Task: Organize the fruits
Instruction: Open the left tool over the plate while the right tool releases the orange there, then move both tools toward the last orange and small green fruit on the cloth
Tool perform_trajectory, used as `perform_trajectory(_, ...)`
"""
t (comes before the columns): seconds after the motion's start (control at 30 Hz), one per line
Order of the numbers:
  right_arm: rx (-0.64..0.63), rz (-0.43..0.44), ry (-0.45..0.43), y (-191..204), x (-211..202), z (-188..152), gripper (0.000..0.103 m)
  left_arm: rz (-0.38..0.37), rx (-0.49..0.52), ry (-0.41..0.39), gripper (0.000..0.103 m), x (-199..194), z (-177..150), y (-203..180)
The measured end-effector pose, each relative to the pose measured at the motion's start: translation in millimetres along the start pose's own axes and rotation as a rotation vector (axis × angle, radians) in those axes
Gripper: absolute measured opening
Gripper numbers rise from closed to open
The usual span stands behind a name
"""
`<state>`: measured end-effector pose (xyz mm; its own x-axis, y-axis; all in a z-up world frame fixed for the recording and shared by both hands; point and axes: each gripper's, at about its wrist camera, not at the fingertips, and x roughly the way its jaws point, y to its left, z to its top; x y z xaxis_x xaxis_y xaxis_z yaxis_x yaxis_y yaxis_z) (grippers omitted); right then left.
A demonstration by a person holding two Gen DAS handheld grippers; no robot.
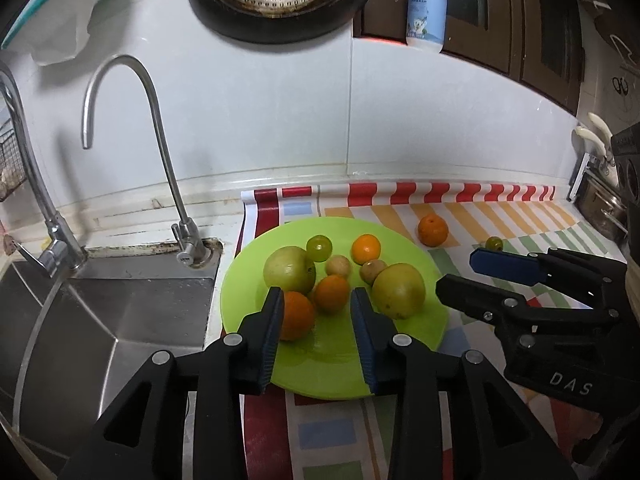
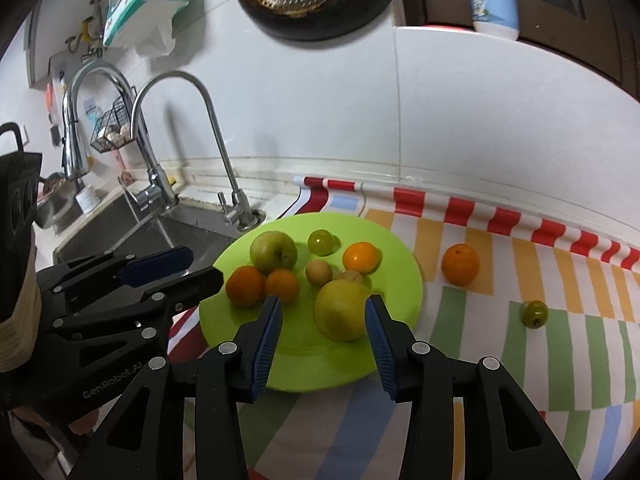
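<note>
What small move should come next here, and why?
Probably swing the right gripper toward the orange on the cloth. Both grippers look open and empty over the plate, which already holds eight fruits, while that orange and a small green fruit lie off it, on the right.

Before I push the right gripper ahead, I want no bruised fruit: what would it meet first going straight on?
Probably the large yellow-green fruit on the green plate; it lies just ahead of the open right gripper, nearer its right finger. Depth is uncertain.
</note>
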<state>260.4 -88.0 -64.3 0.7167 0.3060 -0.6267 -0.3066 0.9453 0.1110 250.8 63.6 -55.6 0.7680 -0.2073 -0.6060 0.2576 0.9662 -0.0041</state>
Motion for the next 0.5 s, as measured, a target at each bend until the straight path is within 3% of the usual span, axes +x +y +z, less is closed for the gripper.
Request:
perform_trajectory(0.33,0.018,-0.051,-0.06,-5,-40,-5,0.044,-0.008,0.001,-0.047,0.045,-34,4,-16)
perform_trajectory(0.5,0.032,-0.08,-0.089,-9,-60,-9,0.049,-0.006,0.014,-0.077,0.051,-51,5,-29)
